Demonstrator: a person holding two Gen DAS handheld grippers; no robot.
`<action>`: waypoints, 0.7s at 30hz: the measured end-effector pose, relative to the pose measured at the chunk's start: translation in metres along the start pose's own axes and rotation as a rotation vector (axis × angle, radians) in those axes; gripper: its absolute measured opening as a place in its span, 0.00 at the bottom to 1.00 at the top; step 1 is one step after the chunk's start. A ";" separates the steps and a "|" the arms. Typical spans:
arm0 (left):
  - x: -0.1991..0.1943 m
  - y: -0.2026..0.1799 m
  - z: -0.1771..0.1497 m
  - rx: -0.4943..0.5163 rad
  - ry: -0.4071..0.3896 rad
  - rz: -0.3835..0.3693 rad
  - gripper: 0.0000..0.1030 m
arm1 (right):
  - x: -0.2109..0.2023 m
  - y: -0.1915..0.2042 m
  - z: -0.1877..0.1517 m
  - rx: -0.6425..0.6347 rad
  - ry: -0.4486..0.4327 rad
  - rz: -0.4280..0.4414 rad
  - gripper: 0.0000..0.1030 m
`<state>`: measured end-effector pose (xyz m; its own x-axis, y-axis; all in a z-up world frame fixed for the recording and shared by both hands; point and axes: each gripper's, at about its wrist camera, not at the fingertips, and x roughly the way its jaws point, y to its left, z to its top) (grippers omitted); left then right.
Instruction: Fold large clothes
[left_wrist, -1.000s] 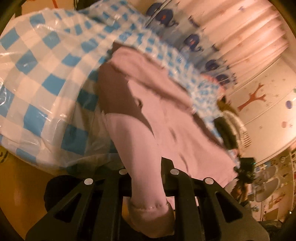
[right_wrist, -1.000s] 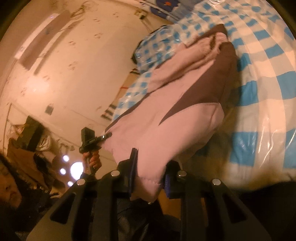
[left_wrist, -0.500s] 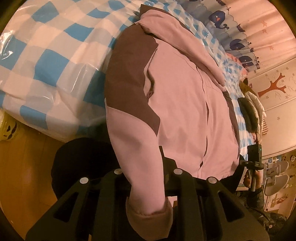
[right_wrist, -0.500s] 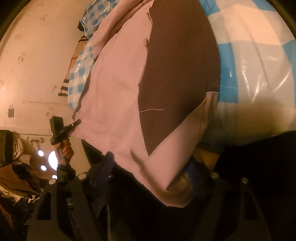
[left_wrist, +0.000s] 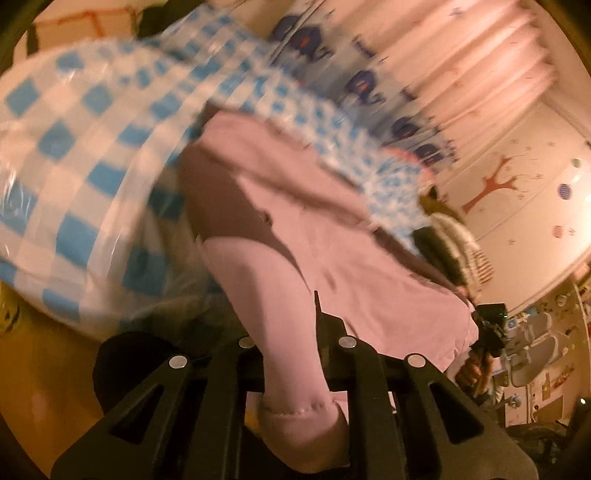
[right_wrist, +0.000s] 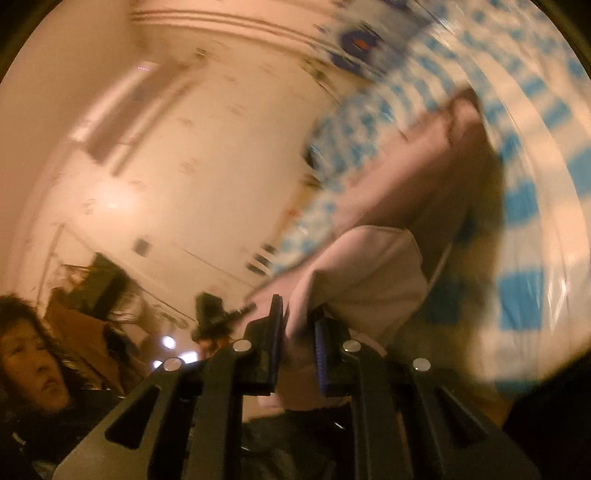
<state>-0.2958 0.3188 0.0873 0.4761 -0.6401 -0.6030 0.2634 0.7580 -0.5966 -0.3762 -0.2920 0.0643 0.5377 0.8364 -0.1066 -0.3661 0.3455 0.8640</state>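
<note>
A pink jacket with dark brown panels (left_wrist: 332, 258) lies on a bed under a blue-and-white checked cover (left_wrist: 74, 147) with clear plastic over it. My left gripper (left_wrist: 286, 321) is shut on one pink sleeve, and the cuff (left_wrist: 303, 435) hangs out behind the fingers. My right gripper (right_wrist: 298, 325) is shut on a bunched pink edge of the jacket (right_wrist: 369, 273) at the bed's near side. Each view shows the other gripper across the jacket: the right one (left_wrist: 487, 332) and the left one (right_wrist: 214, 314). Both views are blurred.
Whale-print curtains (left_wrist: 369, 74) hang behind the bed. A heap of other clothes (left_wrist: 450, 243) lies at its far end, near a wall with a tree sticker (left_wrist: 487, 184). Wooden floor (left_wrist: 37, 369) lies below the bed edge. A person (right_wrist: 33, 369) is at the left.
Half a second ago both views looked down on the spread jacket; now they tilt up toward the walls. The right jaws, then wide around the hem, have shut on it. The left grip is unchanged.
</note>
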 end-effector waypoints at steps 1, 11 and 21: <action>-0.013 -0.011 -0.002 0.017 -0.022 -0.020 0.10 | -0.007 0.005 0.002 -0.015 -0.021 0.028 0.16; -0.005 0.049 -0.044 -0.154 0.045 -0.052 0.10 | -0.048 -0.060 -0.025 0.128 -0.032 0.033 0.15; -0.003 0.049 -0.046 -0.135 0.046 -0.061 0.10 | -0.039 -0.089 -0.059 0.274 0.278 -0.241 0.71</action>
<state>-0.3234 0.3524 0.0355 0.4226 -0.6922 -0.5850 0.1743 0.6956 -0.6970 -0.4088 -0.3306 -0.0376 0.3454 0.8412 -0.4161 -0.0209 0.4502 0.8927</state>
